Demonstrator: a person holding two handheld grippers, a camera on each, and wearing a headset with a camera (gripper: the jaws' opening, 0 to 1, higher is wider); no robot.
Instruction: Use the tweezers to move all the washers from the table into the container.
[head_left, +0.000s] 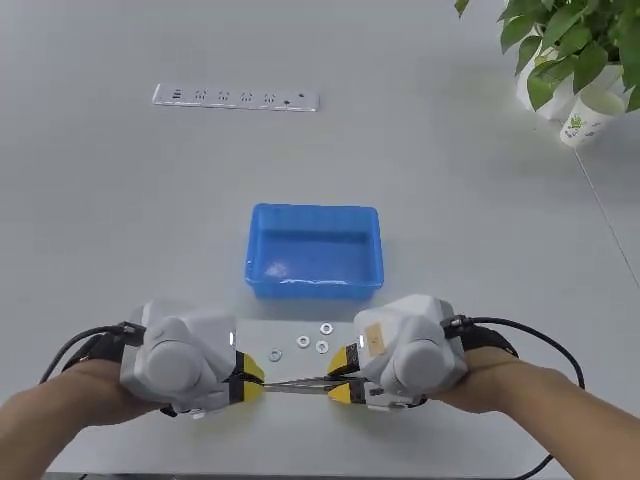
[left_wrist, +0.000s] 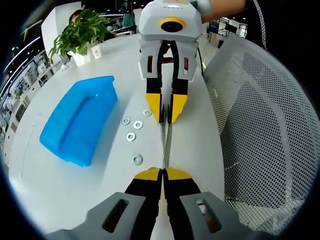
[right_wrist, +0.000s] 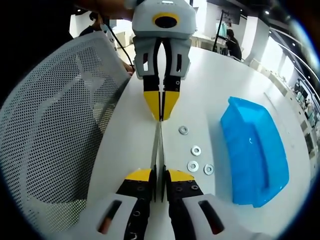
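Spanning the gap btwn the two grippers, the tweezers (head_left: 296, 383) sit level just over the white table (head_left: 120, 230), close to its near edge. From the left, the left gripper (head_left: 250, 381) has its yellow-tipped jaws pressed together on one end of the tweezers. In the left gripper view the tips meet w/ the thin metal arms running out from btwn them. Facing it from the right, the right gripper (head_left: 341, 381) is clamped on the other end (the sliver of space btwn its tips in the right gripper view is taken up by the tweezers' two arms). Four washers (head_left: 303, 342) lie loose on the table just beyond the tweezers, btwn them and the blue container (head_left: 315, 255), apart from its near wall. Three bunch together and one sits off toward the left gripper. The container stands around the table's middle, open side up; can't tell whether anything lies inside. A white power strip (head_left: 235, 98) lies toward the far edge, left of centre. A potted plant (head_left: 575, 50) in a white pot stands near the far right corner. A white mesh chair back (right_wrist: 50, 130) shows beside the table's near edge in both gripper views.
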